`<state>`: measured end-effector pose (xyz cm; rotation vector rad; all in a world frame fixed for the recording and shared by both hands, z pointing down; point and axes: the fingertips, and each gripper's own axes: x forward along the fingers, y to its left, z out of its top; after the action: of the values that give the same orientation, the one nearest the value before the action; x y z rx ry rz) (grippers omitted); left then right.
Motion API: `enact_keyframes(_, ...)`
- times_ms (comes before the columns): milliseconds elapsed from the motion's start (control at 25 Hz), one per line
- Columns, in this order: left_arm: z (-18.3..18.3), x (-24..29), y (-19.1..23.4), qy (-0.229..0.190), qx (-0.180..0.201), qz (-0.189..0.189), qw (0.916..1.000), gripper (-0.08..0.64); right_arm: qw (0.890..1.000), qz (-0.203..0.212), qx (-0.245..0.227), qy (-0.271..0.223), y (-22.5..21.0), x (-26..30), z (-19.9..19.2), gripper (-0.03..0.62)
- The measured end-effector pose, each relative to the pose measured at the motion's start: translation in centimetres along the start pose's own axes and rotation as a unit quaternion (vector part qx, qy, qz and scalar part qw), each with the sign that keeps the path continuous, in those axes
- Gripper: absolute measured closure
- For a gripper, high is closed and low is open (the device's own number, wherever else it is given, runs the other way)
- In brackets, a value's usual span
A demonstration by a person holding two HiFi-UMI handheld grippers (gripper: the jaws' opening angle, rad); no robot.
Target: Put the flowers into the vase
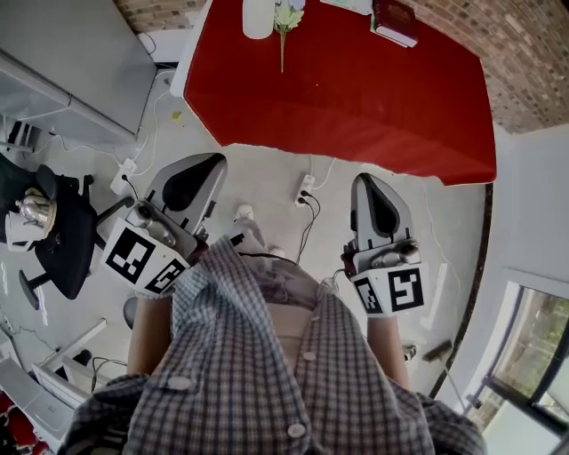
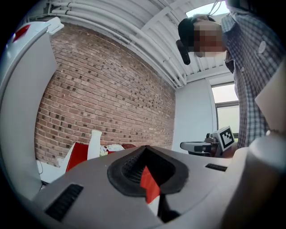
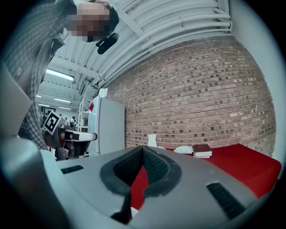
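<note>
Flowers (image 1: pixel 284 27) lie on the far side of the red table (image 1: pixel 356 107), just beside the white vase (image 1: pixel 258 18) standing at that same far side. The person holds the left gripper (image 1: pixel 213 162) and the right gripper (image 1: pixel 363 179) level and well short of the table's near edge, both with jaws fully together and nothing in them. The reach would likely go best by opening one pair of jaws before it meets the thin stem and pinching lightly near mid-stem. The other gripper could then steady the vase on the table while the stem end goes down its neck.
</note>
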<state>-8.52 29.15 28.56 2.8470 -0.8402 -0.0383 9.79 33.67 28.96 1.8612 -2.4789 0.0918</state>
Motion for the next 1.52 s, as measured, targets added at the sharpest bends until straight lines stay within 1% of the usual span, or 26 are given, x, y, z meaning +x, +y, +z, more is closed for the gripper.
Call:
enact_keyframes(240, 1.0, 1.4, 3.7, 0.004, 0.003, -0.014, 0.9999, 0.554, 1.0, -0.017, -0.003, 0.0, 0.0, 3.8, 0.8, 0.586)
enact_keyframes(560, 2.2, 3.4, 7.7, -0.001, 0.008, -0.042, 0.9991, 0.554, 0.999, -0.051, -0.011, -0.002, -0.4, 7.2, 1.6, 0.586)
enact_keyframes(880, 2.6, 3.4, 12.1, -0.006, 0.009, -0.046, 0.9989, 0.554, 0.997, -0.067, -0.021, -0.008, 0.4, 10.7, 2.0, 0.586)
enact_keyframes(1000, 2.7, 3.6, 12.8, -0.008, 0.01, -0.05, 0.9987, 0.554, 0.997, -0.073, -0.021, -0.006, 0.4, 11.3, 1.9, 0.586)
enact_keyframes(1240, 2.2, 3.5, 14.0, -0.009, 0.0, -0.049, 0.9988, 0.553, 0.997, -0.075, -0.022, 0.004, 0.8, 12.0, 1.4, 0.586)
enact_keyframes(1520, 2.2, 4.6, 14.8, -0.005, -0.004, -0.045, 0.999, 0.554, 0.997, -0.071, -0.018, 0.009, -0.2, 13.4, 1.1, 0.586)
